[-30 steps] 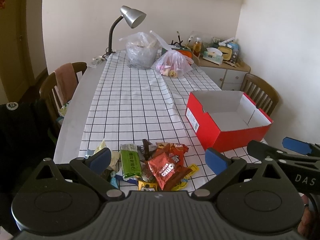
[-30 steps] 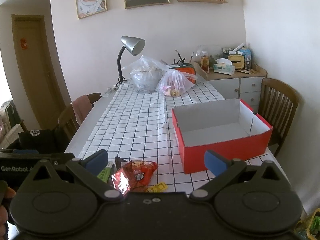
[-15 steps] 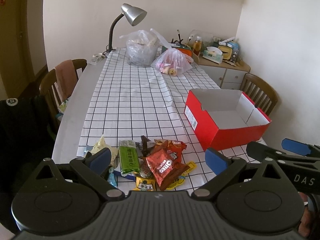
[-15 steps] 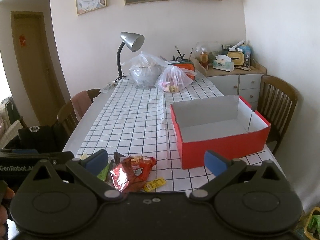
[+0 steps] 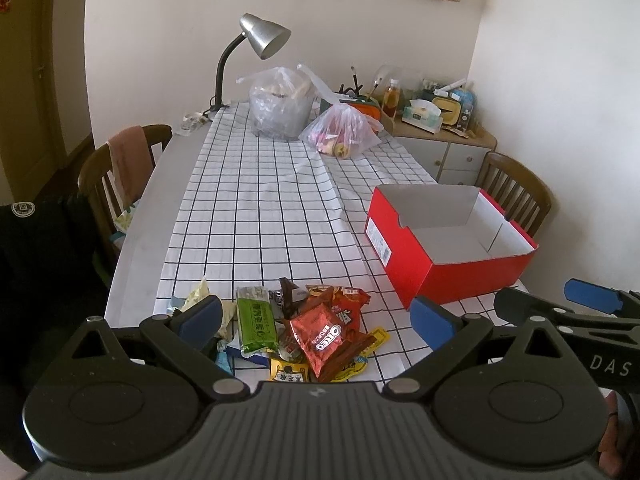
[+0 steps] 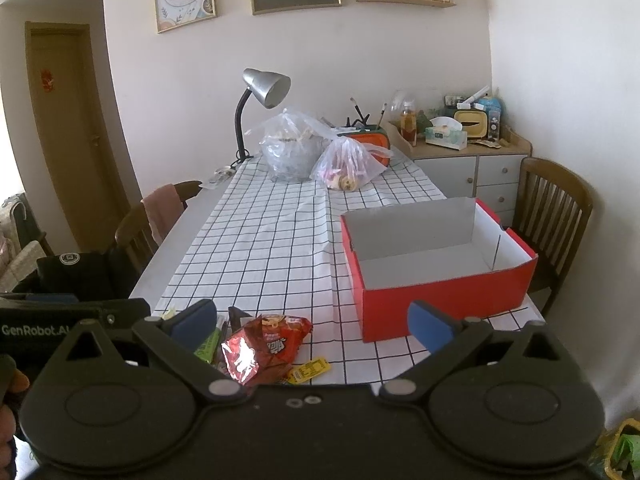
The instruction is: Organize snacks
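Several snack packets [image 5: 316,332] lie heaped at the near edge of the counter [image 5: 260,208], just left of the empty red box [image 5: 448,252]. Over the last second both views have drawn back slightly, so the pile sits further forward between the jaws. The left gripper [image 5: 316,316] and right gripper [image 6: 312,320] hover with jaws spread, holding nothing; no packet is boxed yet.

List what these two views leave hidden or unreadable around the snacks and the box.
- Near edge of the snack pile: left wrist view, hidden behind the left claw; right wrist view, behind the right claw.
- Red box floor, near part: right wrist view, behind its front wall.
- Box label: left wrist view, print too small.
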The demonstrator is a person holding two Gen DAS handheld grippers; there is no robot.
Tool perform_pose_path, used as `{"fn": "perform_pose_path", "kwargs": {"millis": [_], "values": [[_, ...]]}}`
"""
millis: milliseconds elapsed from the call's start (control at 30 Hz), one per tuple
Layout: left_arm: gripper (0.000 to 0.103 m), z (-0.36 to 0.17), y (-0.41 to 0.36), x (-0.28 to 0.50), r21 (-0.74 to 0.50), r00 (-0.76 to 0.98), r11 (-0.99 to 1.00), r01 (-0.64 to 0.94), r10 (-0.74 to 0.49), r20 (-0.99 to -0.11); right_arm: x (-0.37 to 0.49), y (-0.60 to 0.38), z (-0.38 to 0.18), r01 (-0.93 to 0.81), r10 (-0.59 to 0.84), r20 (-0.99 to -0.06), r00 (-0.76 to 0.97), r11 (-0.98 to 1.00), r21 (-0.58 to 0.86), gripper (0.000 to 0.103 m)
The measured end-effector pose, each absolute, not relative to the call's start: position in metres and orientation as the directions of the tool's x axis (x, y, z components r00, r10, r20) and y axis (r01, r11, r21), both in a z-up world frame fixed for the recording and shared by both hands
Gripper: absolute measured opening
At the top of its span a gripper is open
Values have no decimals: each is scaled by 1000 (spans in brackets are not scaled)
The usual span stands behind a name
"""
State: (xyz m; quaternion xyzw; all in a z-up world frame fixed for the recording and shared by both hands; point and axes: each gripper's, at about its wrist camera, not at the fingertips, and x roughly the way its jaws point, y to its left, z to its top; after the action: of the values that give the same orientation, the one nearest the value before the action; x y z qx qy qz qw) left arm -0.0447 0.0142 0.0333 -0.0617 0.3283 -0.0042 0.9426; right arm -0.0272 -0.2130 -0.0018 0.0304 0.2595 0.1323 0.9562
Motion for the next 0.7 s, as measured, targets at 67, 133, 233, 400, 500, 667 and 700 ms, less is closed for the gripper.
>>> {"fn": "perform_pose_path", "kwargs": {"millis": [67, 133, 233, 400, 500, 667, 700], "values": [[101, 34, 15, -45, -119, 786, 992, -30, -50, -616, -27, -213, -1, -237, 268, -489, 830, 963, 125, 102], [101, 34, 15, -46, -121, 787, 992, -30, -51, -615, -27, -213, -1, -235, 263, -493, 829, 965, 119, 102], [101, 33, 15, -47, -124, 787, 992, -31, -53, -615, -28, -212, 0, -233, 260, -493, 830, 965, 117, 103], [101, 32, 14, -46, -124, 783, 992, -31, -53, -620, -27, -212, 1, -241, 267, -496, 827, 963, 116, 103], [101, 31, 13, -43, -125, 779, 992, -32, -54, -625, -25, -212, -1, -254, 275, -497, 823, 961, 111, 102], [101, 26, 13, -36, -126, 769, 991, -44, -47, -638, -15, -209, -5, -267, 290, -504, 813, 956, 120, 102], [101, 25, 14, -34, -125, 765, 991, -48, -44, -642, -13, -207, -6, -271, 294, -505, 812, 955, 122, 102]]}}
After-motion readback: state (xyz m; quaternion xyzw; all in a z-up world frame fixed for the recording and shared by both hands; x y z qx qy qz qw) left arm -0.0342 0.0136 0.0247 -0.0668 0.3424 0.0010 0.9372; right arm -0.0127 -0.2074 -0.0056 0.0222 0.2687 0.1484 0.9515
